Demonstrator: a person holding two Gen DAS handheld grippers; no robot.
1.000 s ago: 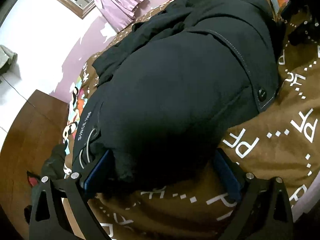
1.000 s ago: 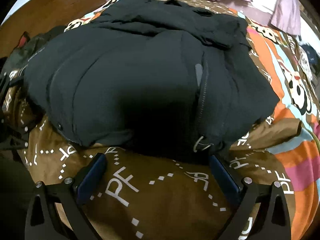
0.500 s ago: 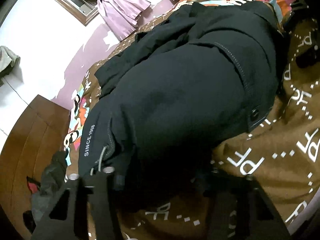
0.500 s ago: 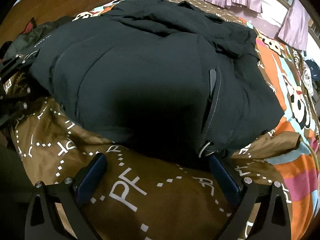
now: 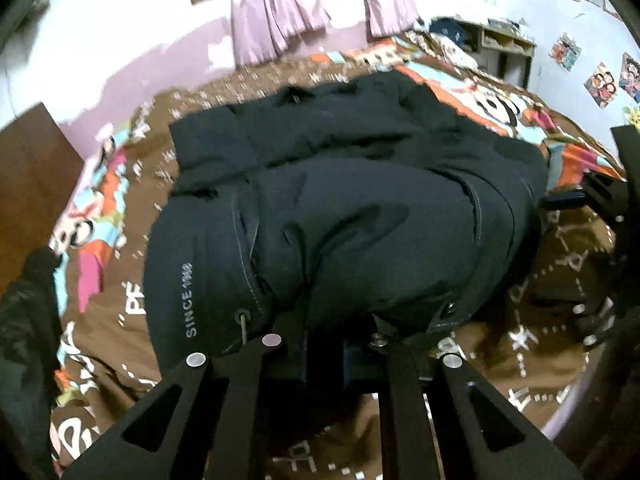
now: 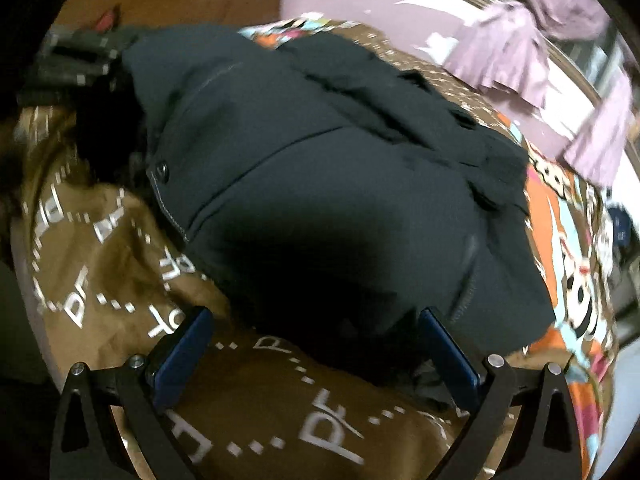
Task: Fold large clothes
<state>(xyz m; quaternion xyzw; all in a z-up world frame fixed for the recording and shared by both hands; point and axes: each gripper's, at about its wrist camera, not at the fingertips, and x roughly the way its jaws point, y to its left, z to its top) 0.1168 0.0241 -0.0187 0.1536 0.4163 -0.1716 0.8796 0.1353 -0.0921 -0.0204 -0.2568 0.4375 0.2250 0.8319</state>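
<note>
While the left wrist view shows the left tongs (image 5: 324, 354) drawn together on the near hem of the bulky black padded jacket (image 5: 352, 216), it alone shows white "SINCE" lettering there. The jacket lies on the brown lettered bedspread (image 5: 560, 280); the pinch point is dark. From the right wrist view, the right tongs (image 6: 316, 360) stand spread wide at the jacket's (image 6: 320, 168) near edge, blue pads (image 6: 180, 352) on the bedspread (image 6: 100, 248); only here, a snap button.
</note>
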